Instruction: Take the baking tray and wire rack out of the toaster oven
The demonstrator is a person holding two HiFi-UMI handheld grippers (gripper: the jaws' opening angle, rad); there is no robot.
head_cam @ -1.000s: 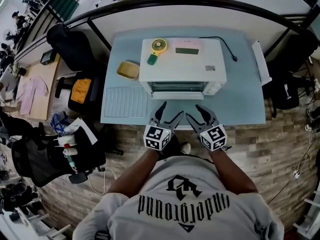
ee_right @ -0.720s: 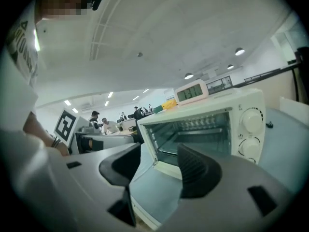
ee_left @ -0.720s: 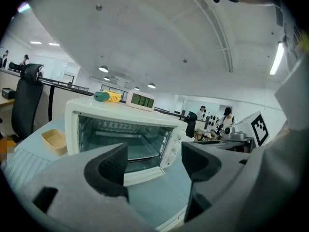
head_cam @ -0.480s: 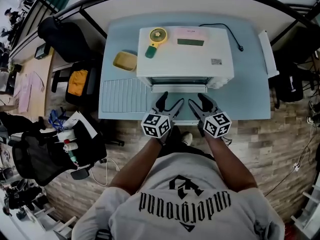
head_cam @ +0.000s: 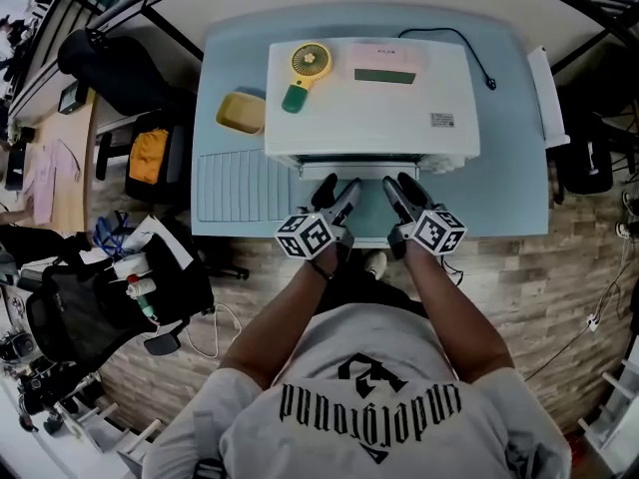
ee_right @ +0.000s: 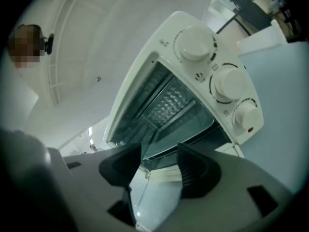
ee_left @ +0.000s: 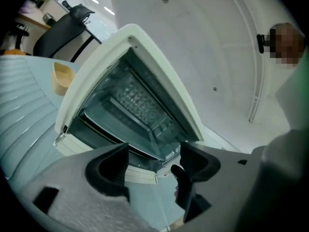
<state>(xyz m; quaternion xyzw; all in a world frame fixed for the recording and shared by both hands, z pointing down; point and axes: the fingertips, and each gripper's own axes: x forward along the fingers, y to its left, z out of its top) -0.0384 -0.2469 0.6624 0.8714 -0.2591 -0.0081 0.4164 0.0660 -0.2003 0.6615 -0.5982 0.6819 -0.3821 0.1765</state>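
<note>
The white toaster oven (head_cam: pixel 369 98) stands on the light blue table (head_cam: pixel 504 183) with its door (head_cam: pixel 344 172) folded down toward me. In the left gripper view a dark baking tray (ee_left: pixel 118 122) lies inside the cavity; the wire rack cannot be told apart from it. The right gripper view shows the same tray (ee_right: pixel 181 122) beside the three knobs (ee_right: pixel 227 83). My left gripper (head_cam: pixel 335 196) and right gripper (head_cam: pixel 399 194) hover side by side just in front of the door, apart from it. Both stand open, left gripper (ee_left: pixel 154 153) and right gripper (ee_right: pixel 159 153), with nothing between the jaws.
A yellow hand fan (head_cam: pixel 305 73) lies on the oven's top. A yellow dish (head_cam: pixel 243 113) and a ribbed white mat (head_cam: pixel 232 186) sit on the table left of the oven. The power cord (head_cam: pixel 469 53) trails off behind. Chairs and bags crowd the floor at left.
Both grippers have moved forward and down to the oven's open door and rolled inward. The oven now sits larger and closer in the head view.
</note>
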